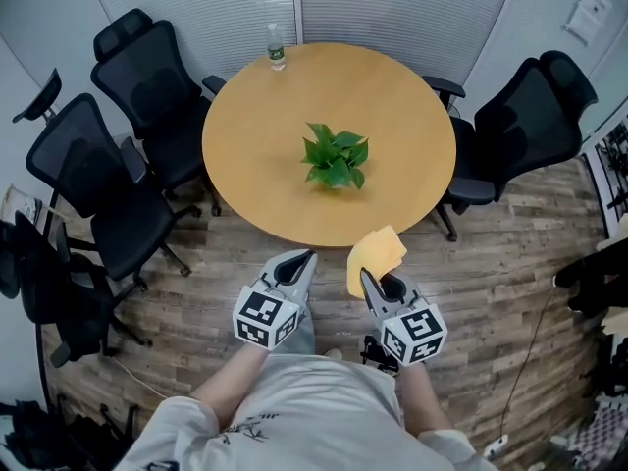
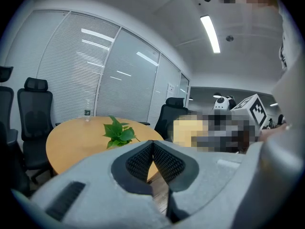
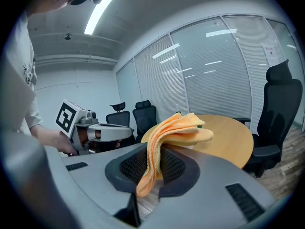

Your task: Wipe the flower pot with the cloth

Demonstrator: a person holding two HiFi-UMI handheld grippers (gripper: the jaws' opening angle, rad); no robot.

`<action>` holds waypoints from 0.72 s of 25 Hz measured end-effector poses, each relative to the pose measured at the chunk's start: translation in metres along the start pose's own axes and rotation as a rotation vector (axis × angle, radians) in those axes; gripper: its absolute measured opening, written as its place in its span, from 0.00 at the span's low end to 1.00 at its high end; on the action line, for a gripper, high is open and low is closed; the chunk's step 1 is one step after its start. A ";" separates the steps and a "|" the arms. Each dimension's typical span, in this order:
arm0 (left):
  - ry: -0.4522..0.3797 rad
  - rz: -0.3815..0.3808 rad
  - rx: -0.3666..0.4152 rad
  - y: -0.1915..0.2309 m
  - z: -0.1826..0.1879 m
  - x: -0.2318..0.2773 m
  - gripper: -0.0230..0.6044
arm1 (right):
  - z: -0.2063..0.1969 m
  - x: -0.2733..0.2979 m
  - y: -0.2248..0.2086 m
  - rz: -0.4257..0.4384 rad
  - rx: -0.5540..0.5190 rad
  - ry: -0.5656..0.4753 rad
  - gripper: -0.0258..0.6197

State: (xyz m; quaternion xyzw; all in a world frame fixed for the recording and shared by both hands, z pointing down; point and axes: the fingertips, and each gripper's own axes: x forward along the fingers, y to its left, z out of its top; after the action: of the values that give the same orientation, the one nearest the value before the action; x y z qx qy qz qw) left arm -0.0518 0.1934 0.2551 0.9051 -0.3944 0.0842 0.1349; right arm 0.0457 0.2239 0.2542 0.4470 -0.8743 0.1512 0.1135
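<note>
A small green plant stands near the middle of the round wooden table; its pot is hidden under the leaves. In the left gripper view the plant shows beyond the jaws. My right gripper is shut on a folded orange cloth, held just short of the table's near edge. That cloth drapes between the pads in the right gripper view. My left gripper is shut with nothing in it, level with the right one and also short of the table edge.
A clear water bottle stands at the table's far edge. Black office chairs ring the table on the left, and another chair is on the right. The floor is wood planks; a cable lies at the right.
</note>
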 end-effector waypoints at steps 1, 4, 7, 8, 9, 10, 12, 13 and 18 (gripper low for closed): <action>-0.003 -0.006 0.000 0.009 0.006 0.008 0.05 | 0.005 0.010 -0.005 -0.004 -0.007 0.005 0.12; -0.003 -0.031 0.021 0.033 0.022 0.032 0.05 | 0.024 0.042 -0.023 -0.017 -0.021 0.013 0.12; 0.008 -0.060 0.041 0.052 0.033 0.053 0.05 | 0.042 0.066 -0.038 -0.036 -0.023 0.011 0.12; 0.007 -0.069 0.040 0.057 0.037 0.059 0.05 | 0.047 0.073 -0.042 -0.042 -0.021 0.011 0.12; 0.005 -0.079 0.042 0.063 0.041 0.064 0.05 | 0.050 0.080 -0.046 -0.048 -0.019 0.010 0.12; 0.003 -0.092 0.050 0.068 0.046 0.069 0.05 | 0.054 0.086 -0.050 -0.056 -0.015 0.010 0.12; 0.002 -0.125 0.094 0.075 0.054 0.080 0.05 | 0.059 0.098 -0.057 -0.078 -0.008 0.009 0.12; 0.006 -0.145 0.118 0.077 0.057 0.085 0.05 | 0.061 0.102 -0.061 -0.089 -0.004 0.009 0.12; 0.025 -0.207 0.119 0.096 0.065 0.109 0.05 | 0.072 0.121 -0.081 -0.148 0.014 0.008 0.12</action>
State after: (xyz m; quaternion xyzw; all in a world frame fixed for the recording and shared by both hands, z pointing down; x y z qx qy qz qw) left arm -0.0463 0.0350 0.2382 0.9463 -0.2912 0.1044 0.0937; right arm 0.0376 0.0625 0.2406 0.5104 -0.8374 0.1505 0.1248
